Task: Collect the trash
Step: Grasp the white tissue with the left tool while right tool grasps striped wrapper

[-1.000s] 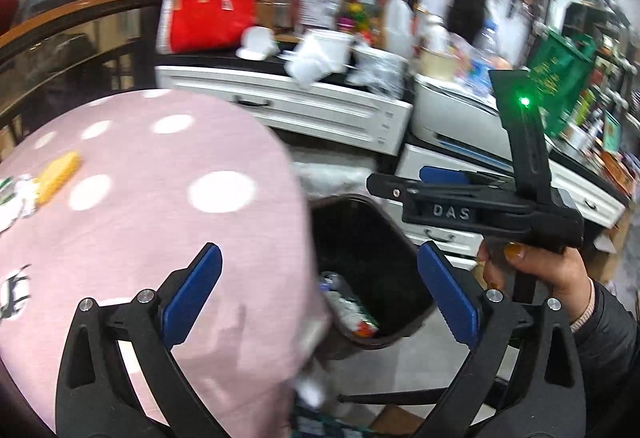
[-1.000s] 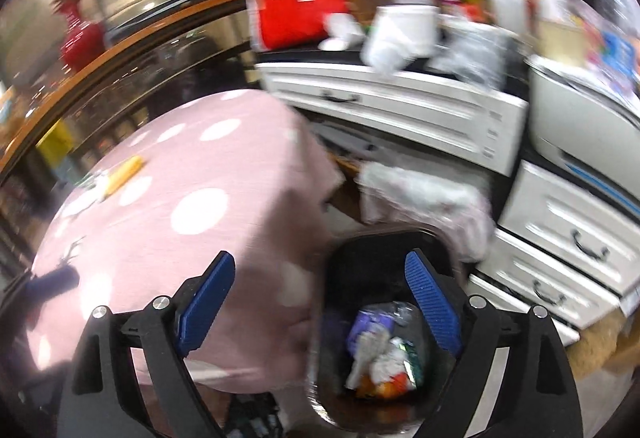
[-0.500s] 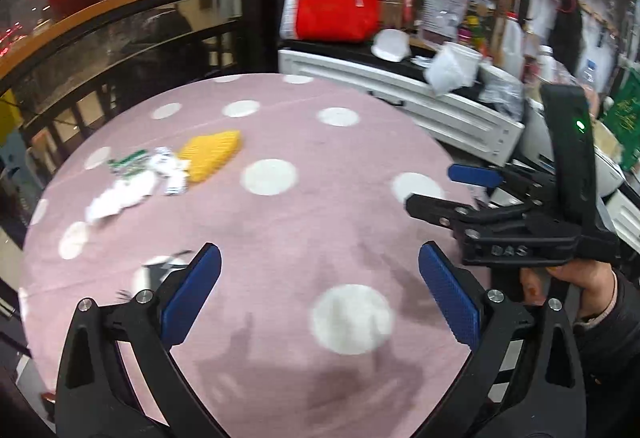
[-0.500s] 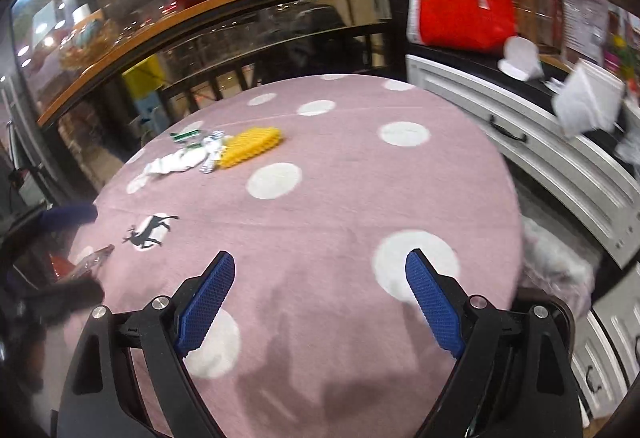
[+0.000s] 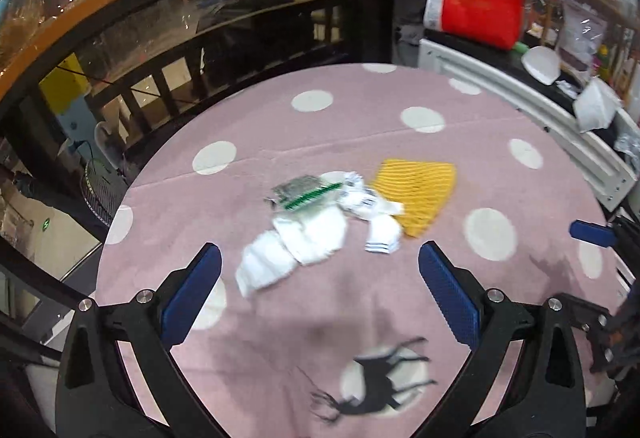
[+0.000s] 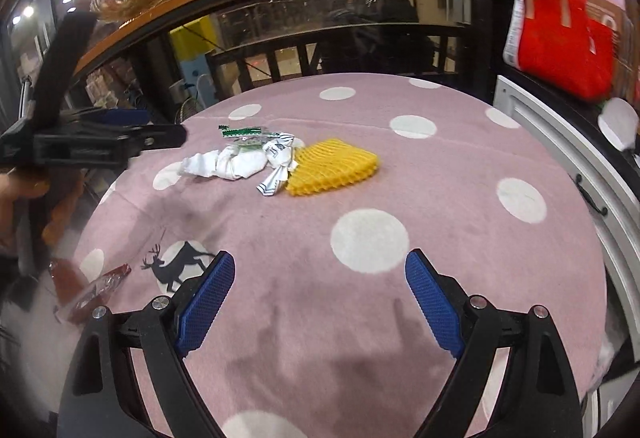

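Two grippers hung over a round table [image 6: 460, 238] covered in pink cloth with white dots and a black deer print [image 6: 176, 264]. The left gripper [image 5: 320, 288] had its blue-padded fingers spread wide with nothing between them, and the right gripper [image 6: 320, 298] likewise stood wide and empty. The trash lay in one cluster near the table's middle, ahead of both: crumpled white tissues [image 5: 300, 242], a clear wrapper with a green strip [image 5: 306, 192] and a yellow foam net [image 5: 420, 194], touching one another. Print on the small paper wrappers [image 6: 276, 174] was too blurred to read. A red bag [image 6: 564, 42] stood on the white drawer cabinet [image 6: 560, 142] beside the table.
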`<state>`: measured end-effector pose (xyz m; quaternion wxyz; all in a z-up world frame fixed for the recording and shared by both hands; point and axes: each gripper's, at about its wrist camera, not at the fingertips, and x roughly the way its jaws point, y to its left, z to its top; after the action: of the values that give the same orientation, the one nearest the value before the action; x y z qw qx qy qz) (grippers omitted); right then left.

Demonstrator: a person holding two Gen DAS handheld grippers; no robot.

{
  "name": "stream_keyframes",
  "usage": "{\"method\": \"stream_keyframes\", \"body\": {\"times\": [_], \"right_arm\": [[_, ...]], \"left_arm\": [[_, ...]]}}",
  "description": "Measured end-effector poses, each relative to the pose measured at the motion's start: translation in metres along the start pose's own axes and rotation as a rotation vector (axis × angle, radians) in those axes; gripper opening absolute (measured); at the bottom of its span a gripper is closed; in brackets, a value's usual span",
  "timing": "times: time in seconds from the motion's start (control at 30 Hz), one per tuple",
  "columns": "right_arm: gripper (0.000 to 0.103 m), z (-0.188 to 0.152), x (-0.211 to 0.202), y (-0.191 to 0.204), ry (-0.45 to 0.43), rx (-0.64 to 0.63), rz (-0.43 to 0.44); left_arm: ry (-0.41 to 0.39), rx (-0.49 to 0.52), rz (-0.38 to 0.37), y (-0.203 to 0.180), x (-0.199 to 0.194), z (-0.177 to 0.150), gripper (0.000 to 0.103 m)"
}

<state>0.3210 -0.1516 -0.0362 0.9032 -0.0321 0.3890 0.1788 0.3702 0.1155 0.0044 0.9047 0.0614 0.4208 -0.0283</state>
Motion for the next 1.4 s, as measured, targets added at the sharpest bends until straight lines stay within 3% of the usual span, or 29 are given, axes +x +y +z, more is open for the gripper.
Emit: {"method": "stream_keyframes", "body": {"times": [0.13,0.3,0.47,0.63,0.73,0.87,0.97,1.23,1.4], "right_arm": [[0.085,0.016,0.024,0.005,0.022,-0.010,0.025],[0.077,0.037,0.053,0.016,0.047,-0.037,0.037],[0.067,0.054,0.079,0.026,0.061,-0.080,0.031],[0.060,0.064,0.098,0.019,0.078,-0.033,0.045],[0.056,0.069,0.107,0.020,0.091,-0.018,0.054],[0.056,0.073,0.112,0.024,0.093,-0.024,0.047],[0.056,0.075,0.115,0.028,0.094,-0.034,0.047],[0.047,0.081,0.136,0.043,0.116,-0.081,0.047],[0.024,0.082,0.158,0.047,0.153,-0.093,0.005]], "left_arm": [[0.043,-0.020,-0.005,0.008,0.032,0.016,0.097],[0.077,-0.016,-0.010,0.009,0.064,0.024,0.097],[0.081,-0.030,-0.084,0.026,0.068,0.018,0.097],[0.108,0.011,-0.109,0.040,0.073,0.005,0.097],[0.148,0.054,-0.087,0.036,0.084,-0.003,0.083],[0.213,0.094,-0.107,0.026,0.100,-0.015,0.039],[0.197,0.115,-0.111,0.019,0.094,-0.021,0.012],[0.143,0.059,-0.098,0.028,0.054,-0.028,0.008],[0.111,0.029,-0.115,0.030,0.027,-0.037,0.008]]}}
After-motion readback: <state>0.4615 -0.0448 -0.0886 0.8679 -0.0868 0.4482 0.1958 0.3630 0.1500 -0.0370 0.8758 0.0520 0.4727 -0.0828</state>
